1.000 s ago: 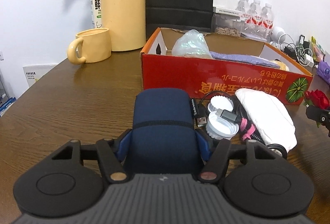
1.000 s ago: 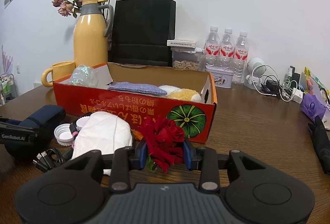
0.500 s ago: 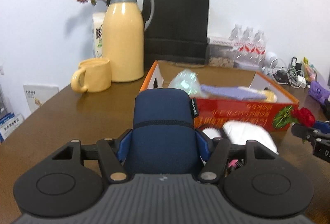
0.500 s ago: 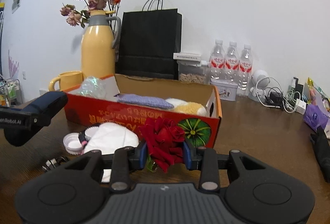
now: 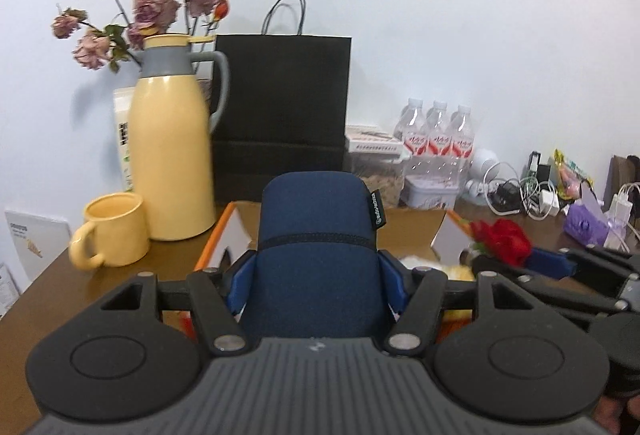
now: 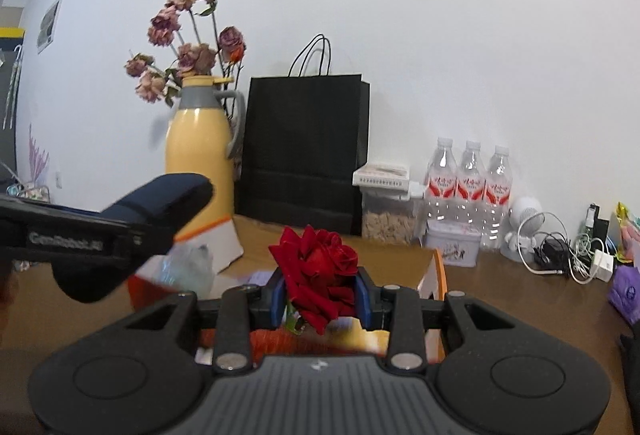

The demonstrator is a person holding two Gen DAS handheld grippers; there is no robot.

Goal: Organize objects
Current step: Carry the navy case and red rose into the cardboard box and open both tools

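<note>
Through the left wrist camera I see my left gripper (image 5: 318,271) clamped on the blue pouch (image 5: 318,255), held up over the near edge of the orange box (image 5: 218,231), with the yellow jug (image 5: 170,155) and mug (image 5: 114,231) off to the left on the table (image 5: 108,283). Through the right wrist camera my right gripper (image 6: 320,295) is pinched narrow on the red rose (image 6: 316,267), also raised above the box, where a crinkled plastic bag (image 6: 186,267) already lies. I judge the tidying partly done: both pieces I carry are not yet set down inside.
</note>
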